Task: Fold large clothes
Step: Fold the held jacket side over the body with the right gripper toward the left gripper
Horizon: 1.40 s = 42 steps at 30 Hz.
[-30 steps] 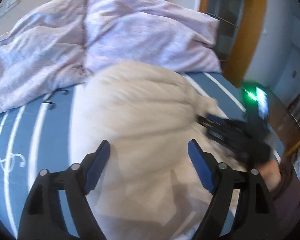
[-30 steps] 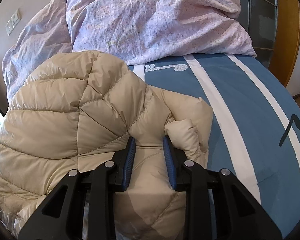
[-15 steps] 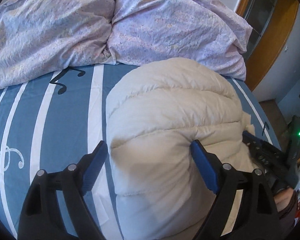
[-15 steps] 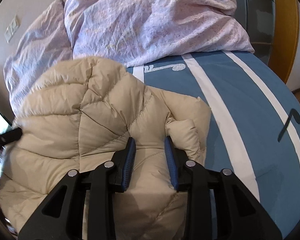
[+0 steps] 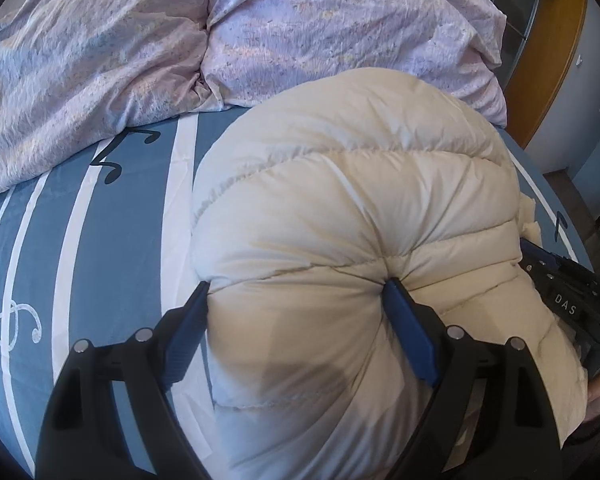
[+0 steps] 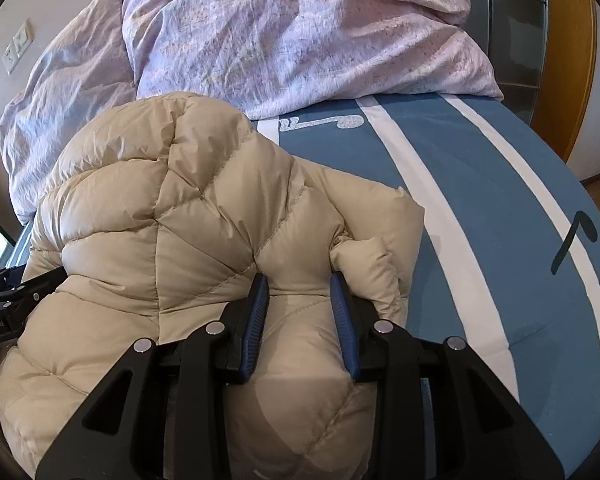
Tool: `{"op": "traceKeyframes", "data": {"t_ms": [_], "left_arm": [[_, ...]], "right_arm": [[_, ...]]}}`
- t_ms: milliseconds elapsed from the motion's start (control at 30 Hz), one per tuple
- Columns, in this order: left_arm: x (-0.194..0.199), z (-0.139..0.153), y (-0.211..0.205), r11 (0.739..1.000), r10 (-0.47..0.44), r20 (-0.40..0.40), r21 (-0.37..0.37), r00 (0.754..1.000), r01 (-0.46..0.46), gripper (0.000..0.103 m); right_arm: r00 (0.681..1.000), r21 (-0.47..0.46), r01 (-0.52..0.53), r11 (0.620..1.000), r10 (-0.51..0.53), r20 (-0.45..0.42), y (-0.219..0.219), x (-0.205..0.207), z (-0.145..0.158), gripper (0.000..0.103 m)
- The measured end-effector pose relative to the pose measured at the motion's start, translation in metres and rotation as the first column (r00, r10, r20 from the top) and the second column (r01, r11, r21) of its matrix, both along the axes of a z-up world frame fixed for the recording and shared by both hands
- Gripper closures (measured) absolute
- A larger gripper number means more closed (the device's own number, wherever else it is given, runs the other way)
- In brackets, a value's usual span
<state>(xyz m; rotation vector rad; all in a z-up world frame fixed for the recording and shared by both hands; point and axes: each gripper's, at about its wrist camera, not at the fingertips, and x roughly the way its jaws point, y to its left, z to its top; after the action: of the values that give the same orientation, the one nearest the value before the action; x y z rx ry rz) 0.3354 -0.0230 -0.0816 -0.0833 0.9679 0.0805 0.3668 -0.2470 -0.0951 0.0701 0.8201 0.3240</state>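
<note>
1. Lying bunched on the blue striped bed sheet (image 6: 480, 184), the beige puffer jacket (image 6: 188, 216) sits straight ahead of both pairs of your fingers, its far end just short of the lilac pillows (image 6: 300, 32).
2. Your right gripper (image 6: 300, 312) is clamped on a puffed fold at the jacket's near right edge, padding bulging between the pads. That reads as an anchor, pinning the bundle while the other side is worked.
3. Your left gripper (image 5: 296, 320) stands wide, straddling a fat quilted roll; its right pad dents the fabric and its left pad sits against the edge. Whether it truly squeezes, I cannot tell.
4. The jacket's long axis runs away from your fingers toward the pillows, quilting seams lying across it.
</note>
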Motion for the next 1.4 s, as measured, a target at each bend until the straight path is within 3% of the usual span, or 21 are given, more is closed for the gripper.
{"op": "traceKeyframes", "data": {"t_ms": [133, 300, 500, 700, 833, 1300, 1333, 1400], "left_arm": [[-0.008, 0.006, 0.003, 1.000, 0.001, 0.014, -0.010, 1.000, -0.001, 0.016], [-0.017, 0.017, 0.002, 1.000, 0.004, 0.034, 0.021, 0.999, -0.004, 0.016], [-0.029, 0.030, 0.009, 0.999, 0.025, 0.058, 0.045, 0.998, -0.028, 0.016], [-0.037, 0.030, 0.017, 0.998, 0.040, 0.060, 0.038, 0.997, -0.043, 0.015], [-0.037, 0.026, 0.019, 0.999, 0.044, 0.054, 0.027, 0.998, -0.045, 0.014], [-0.035, 0.022, 0.026, 0.999, 0.048, 0.051, -0.025, 0.998, -0.047, 0.013], [-0.036, 0.023, 0.027, 0.998, 0.049, 0.053, -0.030, 0.997, -0.047, 0.013], [-0.036, 0.025, 0.029, 0.998, 0.051, 0.057, -0.035, 0.997, -0.049, 0.013]], "right_arm": [[1.000, 0.046, 0.006, 0.999, -0.006, 0.007, -0.008, -0.009, 0.008, 0.064], [1.000, 0.121, 0.016, 0.992, -0.018, 0.011, -0.025, -0.022, 0.027, 0.023], [0.998, 0.218, 0.056, 0.974, -0.047, -0.047, -0.053, -0.028, 0.040, 0.012], [0.973, 0.364, 0.104, 0.926, -0.019, -0.230, -0.073, -0.016, 0.014, 0.010], [0.957, 0.419, 0.089, 0.904, 0.039, -0.288, -0.069, -0.012, -0.001, 0.010], [0.932, 0.492, 0.023, 0.870, 0.160, -0.326, -0.040, 0.001, -0.025, 0.005], [0.933, 0.496, 0.016, 0.868, 0.165, -0.320, -0.038, 0.001, -0.026, 0.006], [0.927, 0.528, 0.007, 0.849, 0.193, -0.322, -0.036, 0.002, -0.029, 0.024]]}}
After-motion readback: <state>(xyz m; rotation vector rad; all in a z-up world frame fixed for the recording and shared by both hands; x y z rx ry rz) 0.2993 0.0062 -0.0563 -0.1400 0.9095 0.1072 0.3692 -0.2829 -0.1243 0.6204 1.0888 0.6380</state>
